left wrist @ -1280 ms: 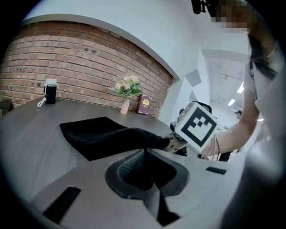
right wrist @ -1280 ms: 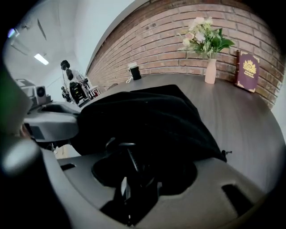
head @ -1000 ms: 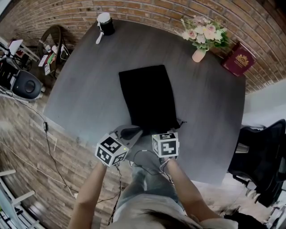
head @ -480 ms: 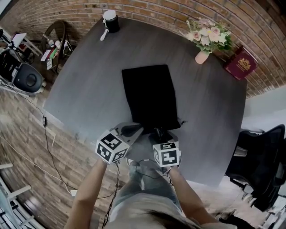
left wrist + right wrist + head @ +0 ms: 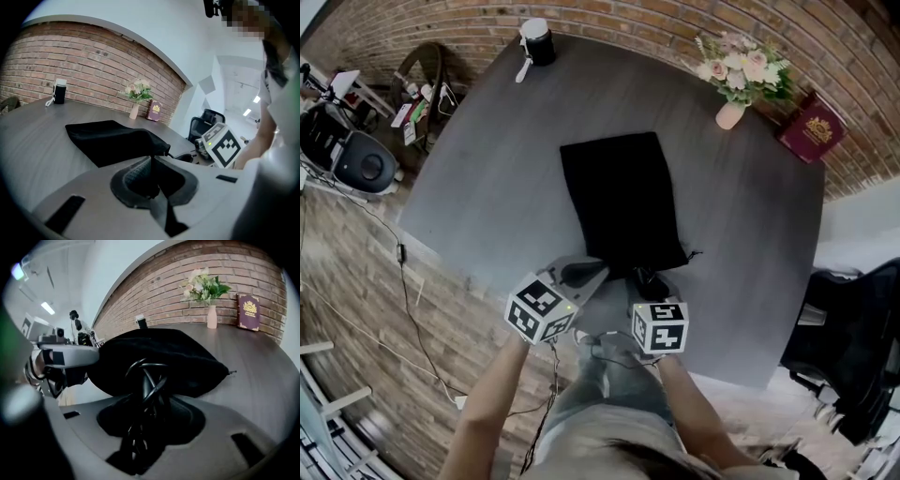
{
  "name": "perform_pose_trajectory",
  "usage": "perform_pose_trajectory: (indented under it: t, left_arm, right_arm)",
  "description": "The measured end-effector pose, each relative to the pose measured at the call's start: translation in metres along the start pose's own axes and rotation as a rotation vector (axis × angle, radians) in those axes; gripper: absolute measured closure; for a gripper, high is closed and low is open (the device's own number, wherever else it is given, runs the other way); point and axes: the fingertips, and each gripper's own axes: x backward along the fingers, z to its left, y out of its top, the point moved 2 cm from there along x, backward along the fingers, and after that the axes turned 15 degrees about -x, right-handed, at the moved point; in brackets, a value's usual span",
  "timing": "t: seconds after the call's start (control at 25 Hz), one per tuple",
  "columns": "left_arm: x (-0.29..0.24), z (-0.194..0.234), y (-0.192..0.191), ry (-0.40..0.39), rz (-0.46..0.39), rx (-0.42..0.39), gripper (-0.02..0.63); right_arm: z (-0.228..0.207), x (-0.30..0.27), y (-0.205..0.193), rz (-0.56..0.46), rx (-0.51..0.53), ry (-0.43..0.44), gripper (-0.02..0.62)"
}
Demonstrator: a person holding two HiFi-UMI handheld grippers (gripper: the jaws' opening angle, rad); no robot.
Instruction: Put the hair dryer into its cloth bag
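The black cloth bag (image 5: 623,202) lies on the round grey table (image 5: 487,178), its mouth toward me, and it bulges in the right gripper view (image 5: 159,359). No hair dryer body shows. My left gripper (image 5: 581,274) is shut on the bag's mouth edge, with black cloth pinched between its fingers (image 5: 152,161). My right gripper (image 5: 647,284) sits just right of it at the mouth. Its jaws are closing around looped black cord (image 5: 154,380), which fills the gap between them (image 5: 149,401).
At the table's far right stand a vase of flowers (image 5: 731,103) and a red book (image 5: 809,127). A black and white canister (image 5: 536,42) stands at the far edge. An office chair (image 5: 853,328) is on the right, and cables and gear (image 5: 356,159) on the left floor.
My right gripper has drawn back a little from the bag's mouth toward me, and the black cord now shows in front of it. The left gripper kept its hold.
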Motion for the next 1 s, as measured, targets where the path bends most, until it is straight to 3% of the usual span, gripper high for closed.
perform_pose_trajectory:
  t: [0.28, 0.56, 1.0]
  left_arm:
    - [0.002, 0.003, 0.010, -0.010, -0.019, -0.010, 0.588]
    - [0.002, 0.001, 0.010, -0.035, 0.004, -0.048, 0.588]
    - [-0.003, 0.011, 0.010, -0.032, -0.011, -0.011, 0.588]
  right_arm:
    - [0.016, -0.006, 0.033, -0.110, -0.058, 0.059, 0.426]
    - [0.017, -0.032, 0.060, -0.068, -0.065, 0.055, 0.426]
    - [0.030, -0.066, 0.094, -0.071, -0.096, 0.119, 0.422]
